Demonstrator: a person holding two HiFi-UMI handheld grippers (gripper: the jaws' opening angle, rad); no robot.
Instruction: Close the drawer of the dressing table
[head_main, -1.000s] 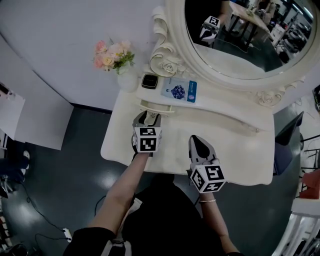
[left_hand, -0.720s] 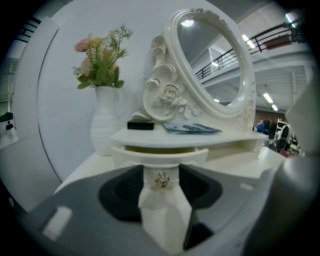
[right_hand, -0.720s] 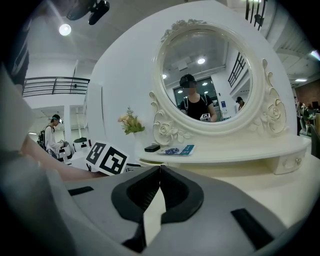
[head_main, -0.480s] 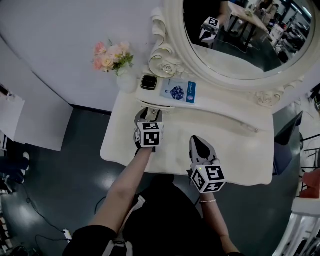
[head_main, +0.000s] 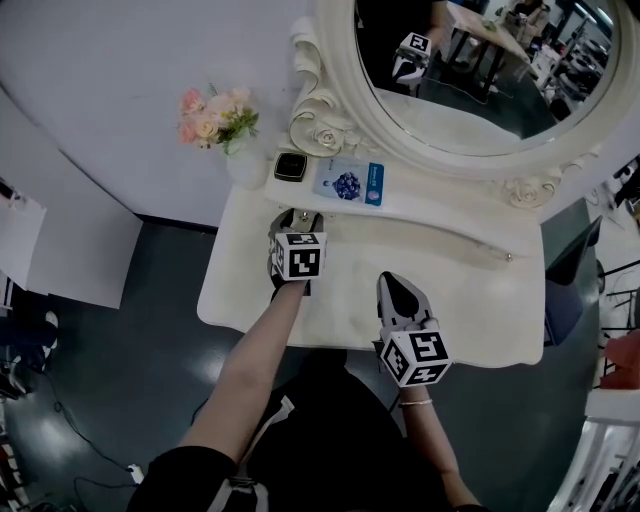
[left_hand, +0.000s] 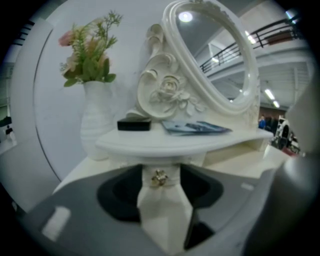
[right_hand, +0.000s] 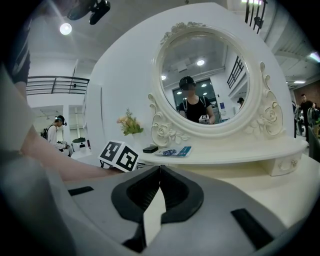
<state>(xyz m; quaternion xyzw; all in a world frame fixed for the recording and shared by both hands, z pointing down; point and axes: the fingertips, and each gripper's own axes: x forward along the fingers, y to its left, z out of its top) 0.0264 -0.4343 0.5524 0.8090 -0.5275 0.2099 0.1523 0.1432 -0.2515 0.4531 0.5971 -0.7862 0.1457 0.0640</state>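
**Drawer (left_hand: 170, 173) at the left end, close to home; left jaws wide around its knob**

Drawer sits under the left end of the raised shelf (left_hand: 165, 142) of the dressing table (head_main: 470, 300). Its front looks nearly flush with the shelf edge. Cannot tell whether a sliver is still out.

Left gripper (head_main: 297, 218): jaws have just been opening and stand about as wide as they go. The gold knob (left_hand: 159, 177) lies in the gap between them, and the pads are not pressing on it. Nothing is held.

Right gripper (head_main: 395, 282): jaws closed tip to tip on nothing, hanging over the bare tabletop well apart from the drawer.

Step in hand, as I judge it: finishing the push, or letting go after it.
- If any gap is left, press straight along the drawer's travel.
- Keep the jaw tips on the flat front beside the knob, not on the knob.
- Keep the gripper low, clear of the shelf lip.
- Ease off once the front seats.

View differences:
- Left gripper view alone shows the knob and drawer front. It also shows the white vase (left_hand: 97, 120), the black box (left_hand: 134, 124) and the blue packet (left_hand: 195, 127) on the shelf.
- Head view hides the drawer behind the left marker cube, but shows both grippers and the whole tabletop.
- Right gripper view shows the oval mirror (right_hand: 202, 82) face-on and the far right end of the shelf.
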